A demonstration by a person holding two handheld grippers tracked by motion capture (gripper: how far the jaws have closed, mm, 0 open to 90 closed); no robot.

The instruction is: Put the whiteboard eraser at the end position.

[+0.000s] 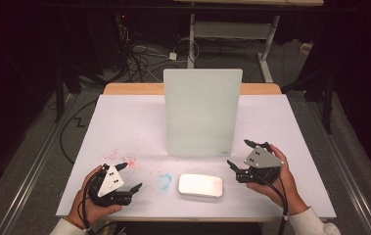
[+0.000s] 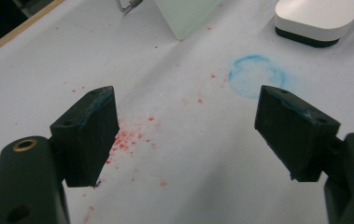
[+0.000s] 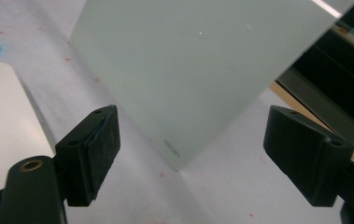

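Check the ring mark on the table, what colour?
Blue ring mark, clearest in the left gripper view.

A box is set on the desk, before an upright panel. It is flanked by the left gripper and the right gripper, each well apart.

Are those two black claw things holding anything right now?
No. The left hand-held gripper and right hand-held gripper both gape open, with nothing between their jaws.

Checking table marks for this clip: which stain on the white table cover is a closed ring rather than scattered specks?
The blue stain, a ring left of the white eraser; the red stain is loose specks.
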